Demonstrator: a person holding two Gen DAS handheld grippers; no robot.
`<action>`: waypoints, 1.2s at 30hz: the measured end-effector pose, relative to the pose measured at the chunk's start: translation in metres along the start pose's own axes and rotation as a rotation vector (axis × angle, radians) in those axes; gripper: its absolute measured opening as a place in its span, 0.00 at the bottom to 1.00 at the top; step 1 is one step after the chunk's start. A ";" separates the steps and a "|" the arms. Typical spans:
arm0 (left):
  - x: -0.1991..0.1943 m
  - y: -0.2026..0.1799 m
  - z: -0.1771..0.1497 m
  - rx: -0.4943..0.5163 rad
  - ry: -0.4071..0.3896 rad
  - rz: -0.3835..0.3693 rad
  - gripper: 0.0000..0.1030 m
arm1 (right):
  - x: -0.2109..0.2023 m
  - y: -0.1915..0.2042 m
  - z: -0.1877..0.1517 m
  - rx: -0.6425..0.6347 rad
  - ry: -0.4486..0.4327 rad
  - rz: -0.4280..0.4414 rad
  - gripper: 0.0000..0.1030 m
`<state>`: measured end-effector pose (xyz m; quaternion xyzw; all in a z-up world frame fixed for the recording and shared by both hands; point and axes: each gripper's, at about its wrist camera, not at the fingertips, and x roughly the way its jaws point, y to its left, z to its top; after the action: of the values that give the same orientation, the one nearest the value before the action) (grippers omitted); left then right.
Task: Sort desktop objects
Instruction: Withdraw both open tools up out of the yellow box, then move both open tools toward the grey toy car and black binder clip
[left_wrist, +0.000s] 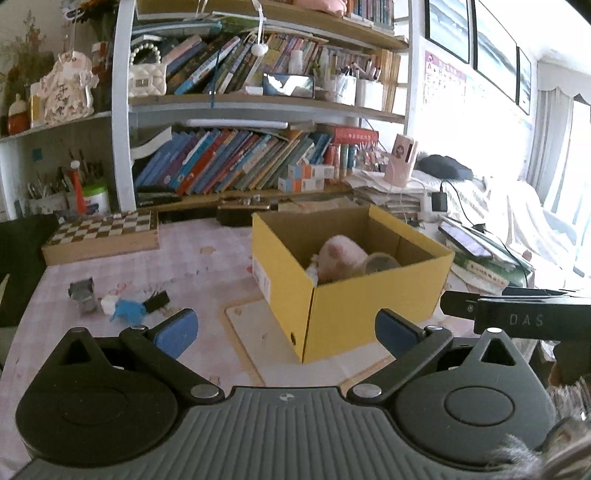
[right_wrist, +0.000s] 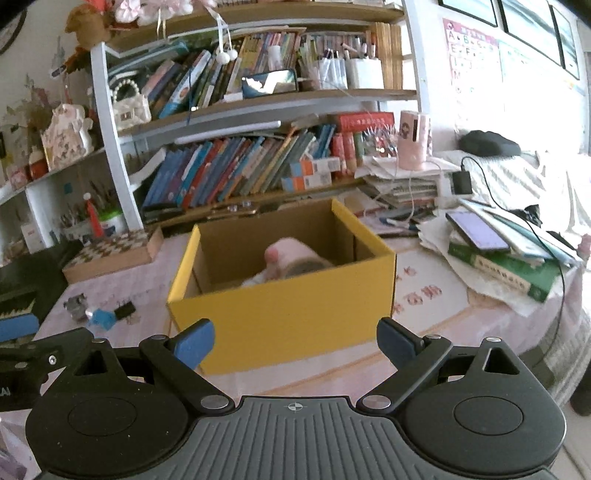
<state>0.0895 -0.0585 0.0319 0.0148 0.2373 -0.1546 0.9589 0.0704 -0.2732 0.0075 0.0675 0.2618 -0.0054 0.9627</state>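
A yellow cardboard box (left_wrist: 369, 310) (right_wrist: 288, 314) stands open on the pink checked tablecloth. Inside lie a pink plush toy (left_wrist: 341, 258) (right_wrist: 291, 256) and a roll of tape (left_wrist: 382, 263). To the box's left a small grey toy (left_wrist: 82, 291) (right_wrist: 75, 304), a blue toy (left_wrist: 127, 309) (right_wrist: 101, 318) and a black clip (left_wrist: 157, 300) (right_wrist: 123, 310) lie together on the cloth. My left gripper (left_wrist: 286, 332) is open and holds nothing, short of the box's near corner. My right gripper (right_wrist: 295, 341) is open before the box's front wall, also with nothing between its fingers.
A wooden chessboard box (left_wrist: 103, 234) (right_wrist: 110, 253) sits at the back left. Crowded bookshelves (left_wrist: 240, 162) rise behind the desk. Stacked books with a phone (right_wrist: 476, 230) and charger cable fill the right side. A pink device (right_wrist: 413, 140) stands on paper piles.
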 end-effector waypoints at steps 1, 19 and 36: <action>-0.002 0.002 -0.004 0.000 0.007 -0.004 1.00 | -0.002 0.002 -0.003 -0.001 0.006 -0.005 0.93; -0.025 0.028 -0.050 0.001 0.141 -0.035 1.00 | -0.023 0.048 -0.063 -0.024 0.147 -0.001 0.94; -0.043 0.073 -0.070 -0.045 0.185 0.014 1.00 | -0.019 0.098 -0.083 -0.074 0.234 0.075 0.93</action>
<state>0.0440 0.0309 -0.0132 0.0091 0.3281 -0.1407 0.9341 0.0171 -0.1653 -0.0410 0.0417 0.3696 0.0481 0.9270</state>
